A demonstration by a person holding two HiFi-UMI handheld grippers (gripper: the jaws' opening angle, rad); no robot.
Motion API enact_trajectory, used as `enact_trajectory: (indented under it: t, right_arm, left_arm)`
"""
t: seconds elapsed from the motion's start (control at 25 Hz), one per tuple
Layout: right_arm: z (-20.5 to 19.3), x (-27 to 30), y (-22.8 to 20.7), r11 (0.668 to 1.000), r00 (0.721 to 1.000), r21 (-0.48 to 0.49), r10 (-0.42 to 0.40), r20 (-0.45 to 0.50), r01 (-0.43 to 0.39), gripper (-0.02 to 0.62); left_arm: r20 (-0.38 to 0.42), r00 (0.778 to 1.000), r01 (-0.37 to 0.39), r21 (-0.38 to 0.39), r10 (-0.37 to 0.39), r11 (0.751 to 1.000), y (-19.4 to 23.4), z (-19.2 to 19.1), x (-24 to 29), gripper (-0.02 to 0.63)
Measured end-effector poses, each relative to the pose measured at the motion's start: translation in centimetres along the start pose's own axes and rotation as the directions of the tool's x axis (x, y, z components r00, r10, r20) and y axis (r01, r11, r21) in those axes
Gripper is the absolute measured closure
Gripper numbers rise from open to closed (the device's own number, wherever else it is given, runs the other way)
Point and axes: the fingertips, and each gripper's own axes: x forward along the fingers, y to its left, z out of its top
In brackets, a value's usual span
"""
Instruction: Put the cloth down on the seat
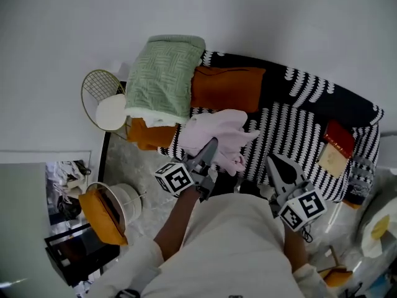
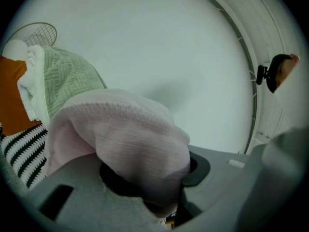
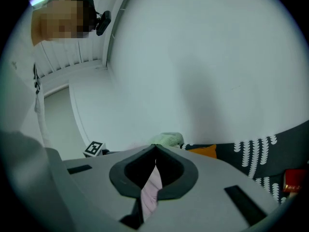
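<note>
a: where to find the cloth [image 1: 218,135]?

b: heaped on the striped seat [image 1: 291,132], just in front of the orange cushion [image 1: 226,89] and beside the green blanket [image 1: 162,76]. near edge lifted and pinched in the left gripper [image 1: 209,148], with a pink fold bulging over its jaws in the left gripper view.

a: and the right gripper [image 1: 272,160]?

b: closed tip to tip, just beside the cloth. a sliver of pink in the slit behind the tips. pinched there or only seen through the gap, impossible to tell.

a: how to finish the step well?

b: probably lower the left gripper enough to rest the raised fold on the stripes. then part the jaws fully before drawing back, straight along their own line, so as not to drag the heap toward the front edge. worth checking the right side for a snagged bit too.

a: lying which way?

b: bunched rather than flat. long axis roughly along the seat's length, with one pointed flap reaching right, toward the red book [image 1: 338,138], and the gripped end facing the front edge.
</note>
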Motion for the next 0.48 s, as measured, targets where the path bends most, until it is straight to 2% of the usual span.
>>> enact_trajectory:
  t: [0.2, 0.48]
  right_arm:
    - [0.6, 2.6, -0.1, 0.998, 0.998, 0.011, -0.055, 0.005, 0.055, 0.586]
    - [0.4, 5.8, 0.2, 0.992, 0.992, 0.028, -0.124, -0.007, 0.124, 0.586]
  left_arm:
    - [-0.11, 0.994, 0.007, -0.018, -0.009, 1.0, 3.9, -1.0, 1.9, 0.443]
    - [-0.253, 0.967, -0.005, -0.011, 0.002, 1.0, 9.1, -2.6, 4.2, 0.443]
